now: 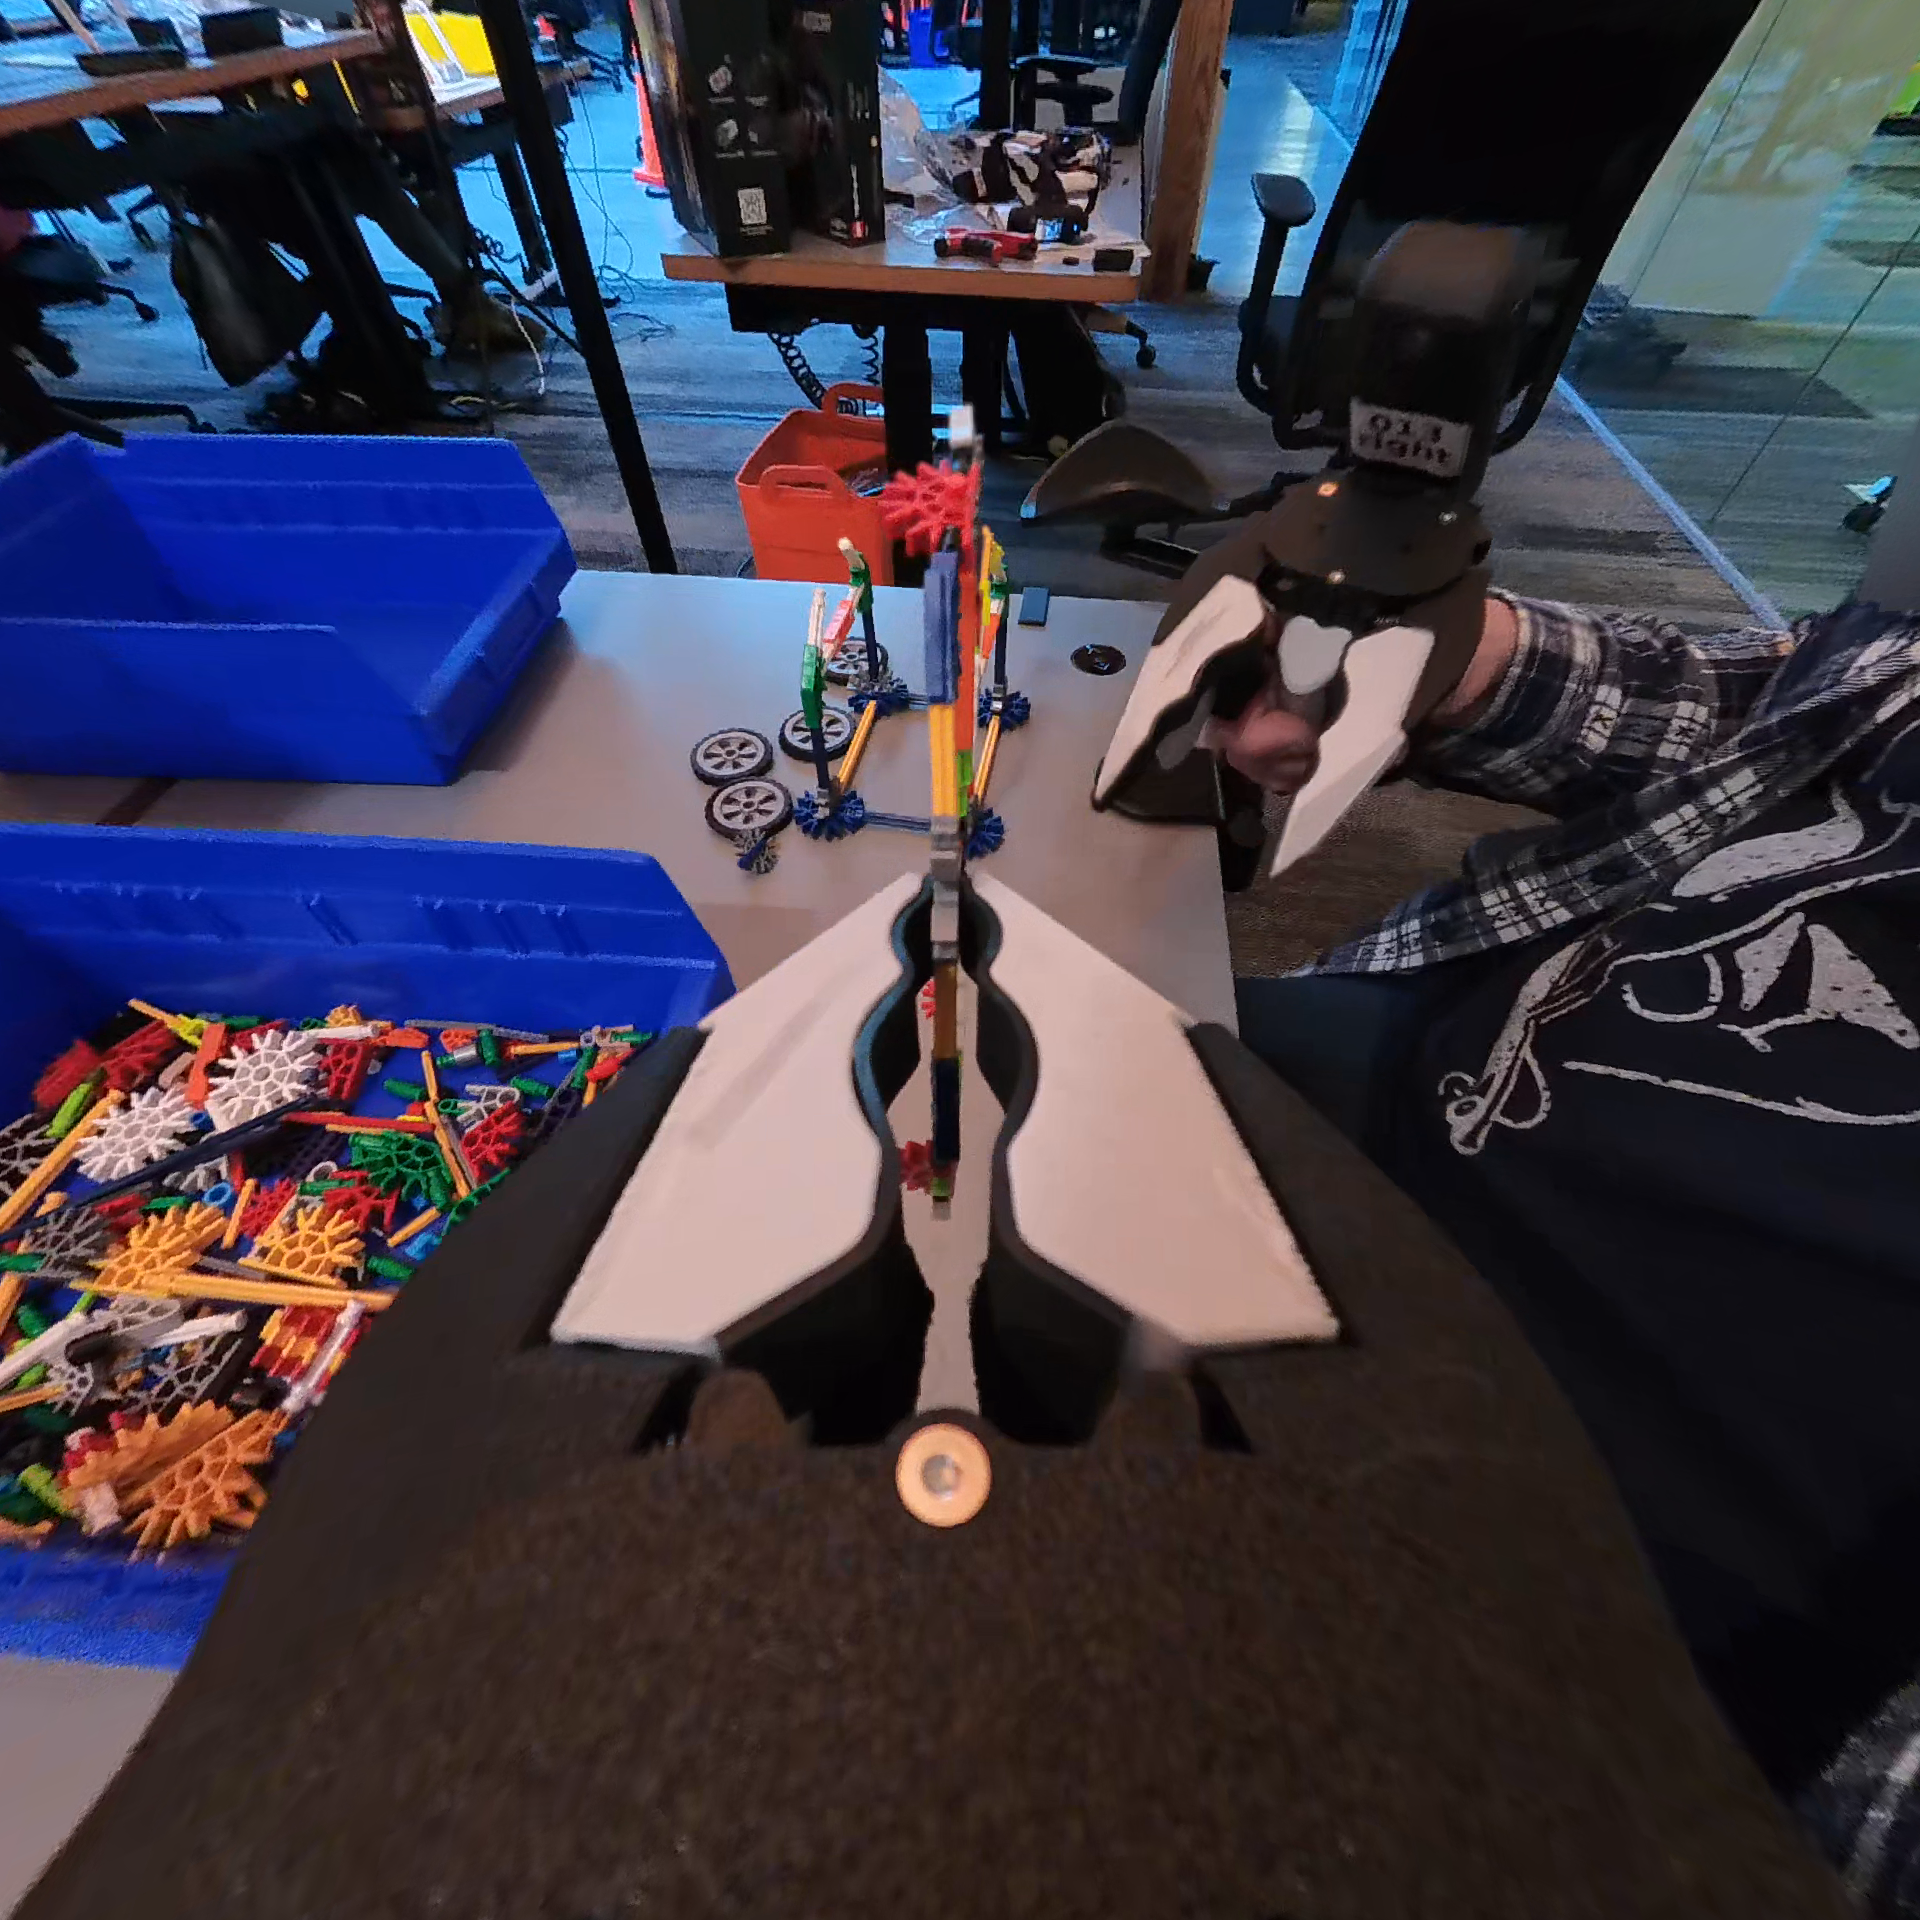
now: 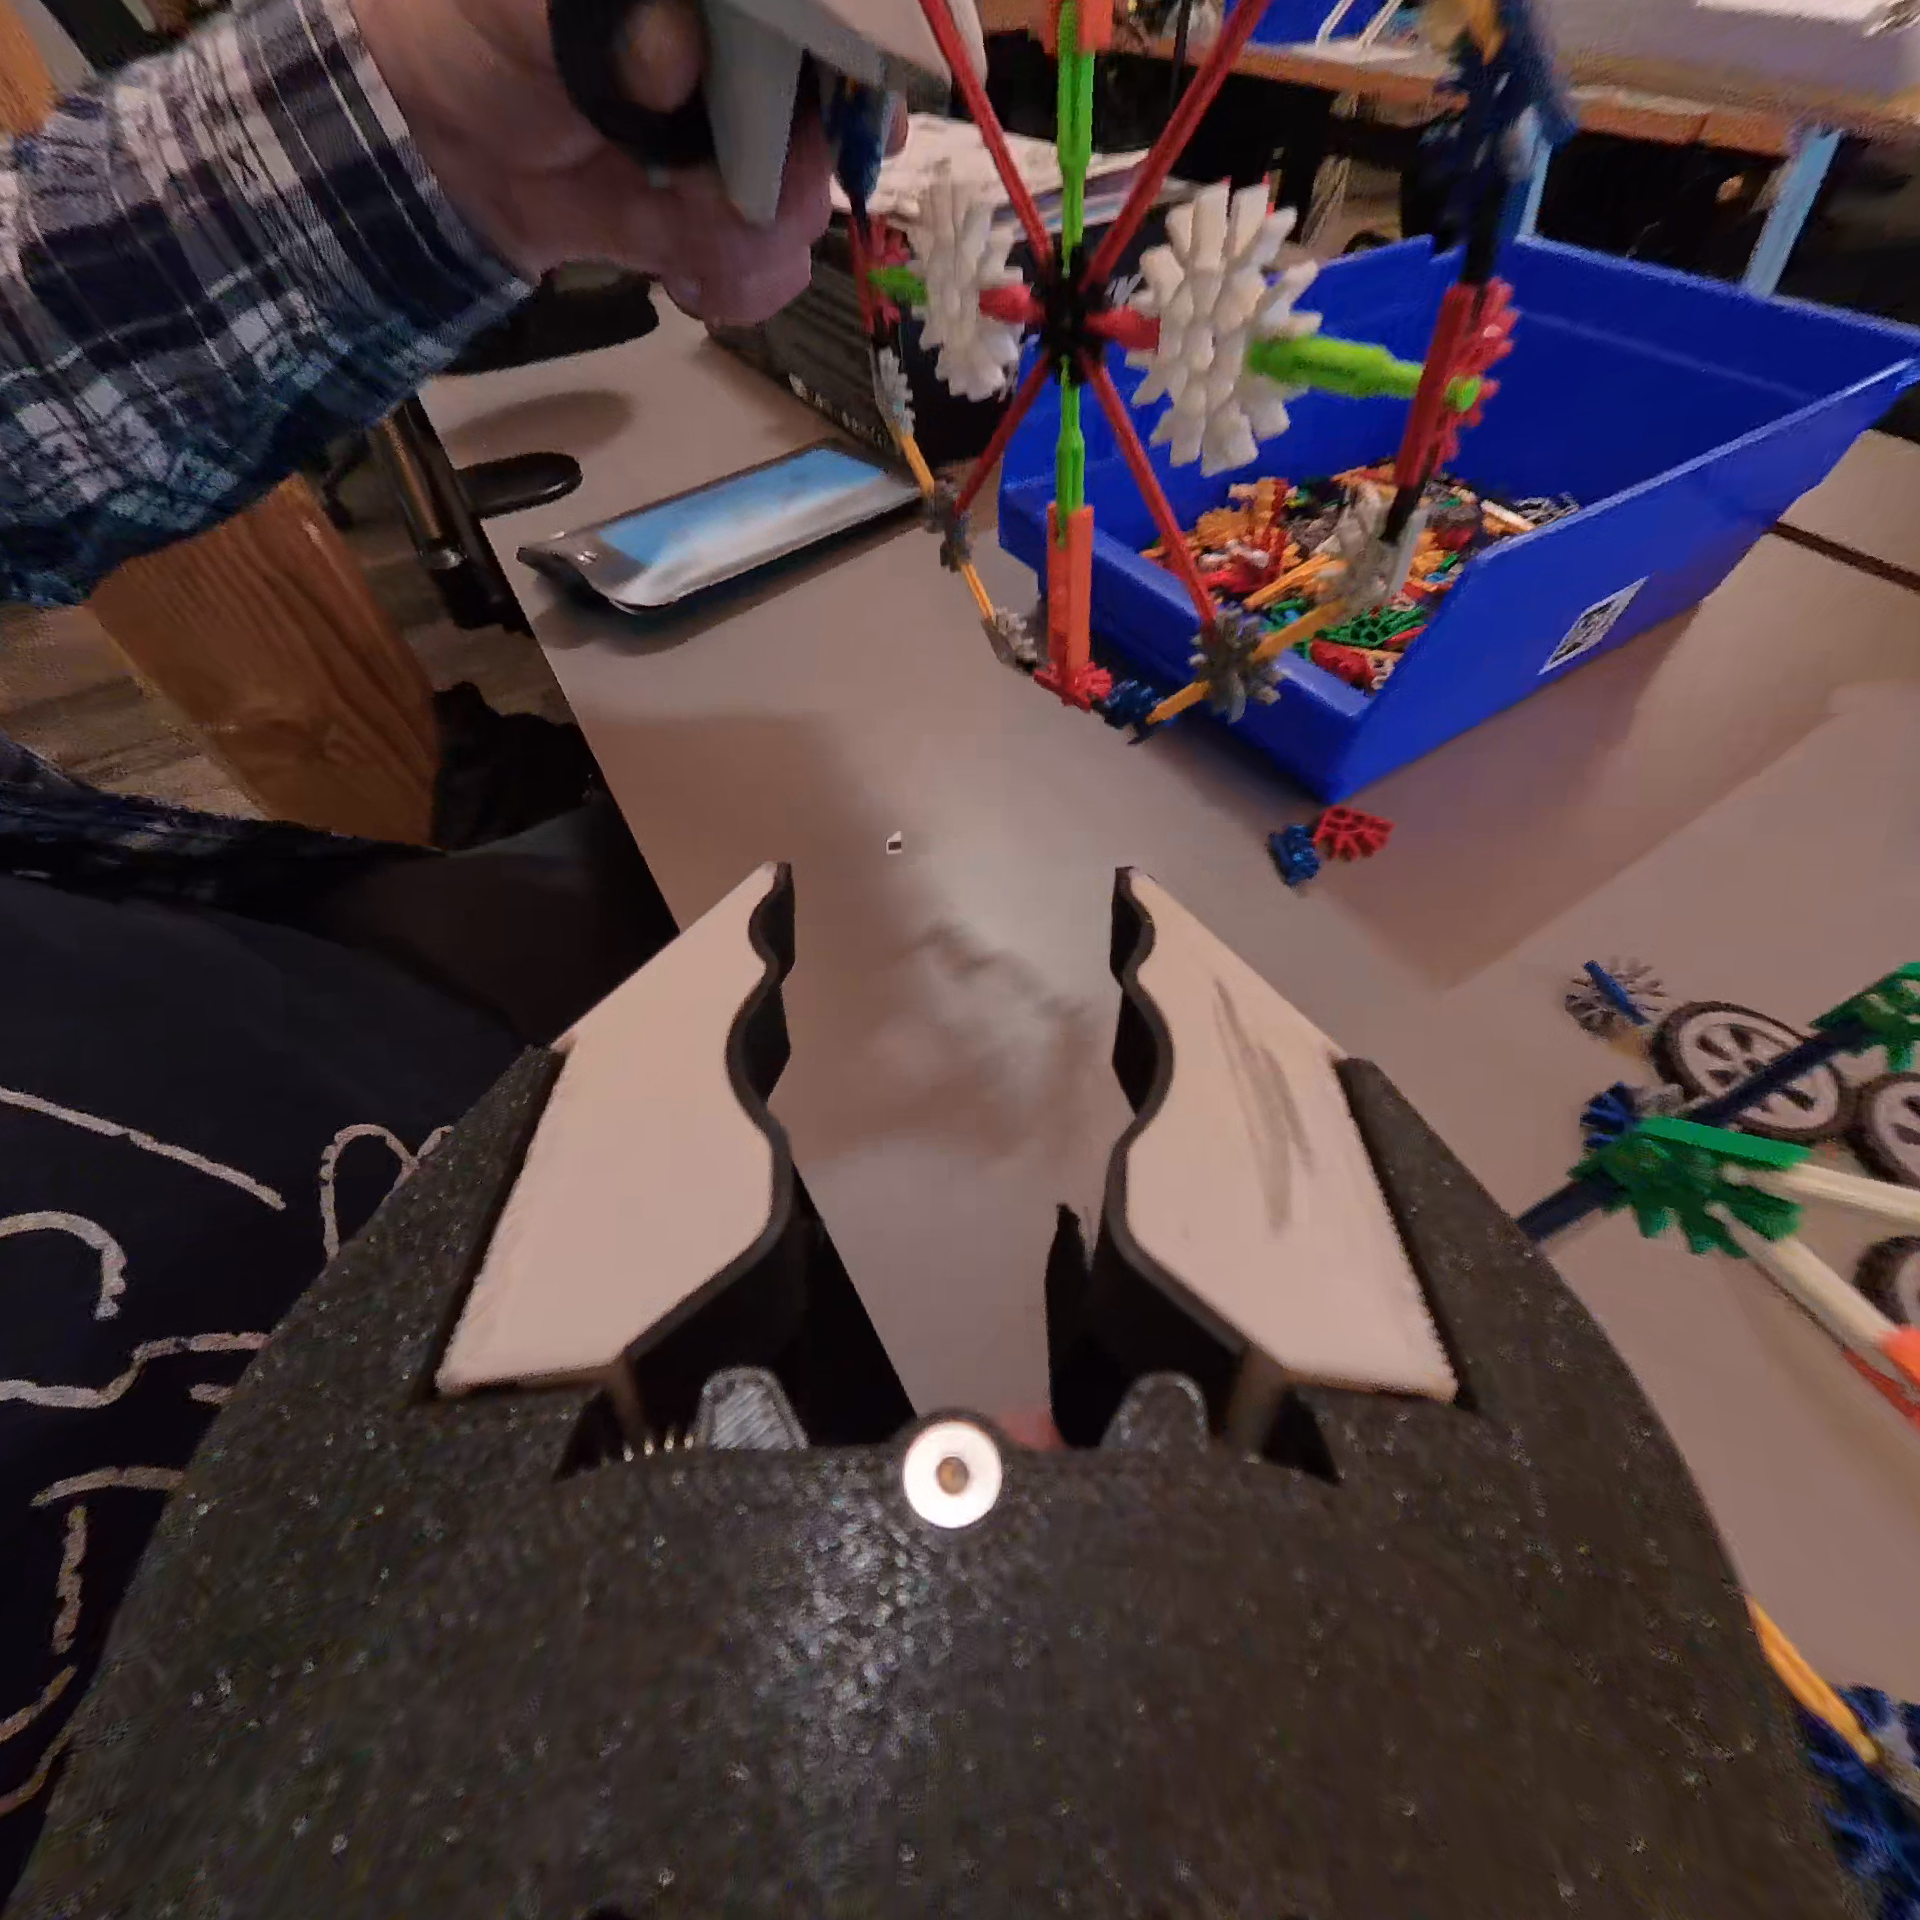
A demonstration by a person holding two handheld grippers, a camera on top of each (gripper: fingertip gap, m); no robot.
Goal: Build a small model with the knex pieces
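Left tongs (image 1: 943, 894) clamped on my rod-and-connector wheel (image 1: 951, 665), right tongs (image 2: 951, 904) apart, empty over desk (image 2: 1455, 883); I'd grip steady, wheel upright.

Background clutter around a grey bench (image 2: 1039, 987)

Behind, an orange plastic tote (image 1: 805, 499) on carpet, a black mesh office chair (image 1: 1455, 156), and a wooden desk (image 1: 904, 275) carrying tall black cartons (image 1: 779, 114) and small dark parts. Nearer, an empty blue plastic bin (image 1: 260, 613) on the bench; at its near edge, a dark flat phone with a glossy screen (image 2: 717, 530), just beside a black box (image 2: 821, 332).
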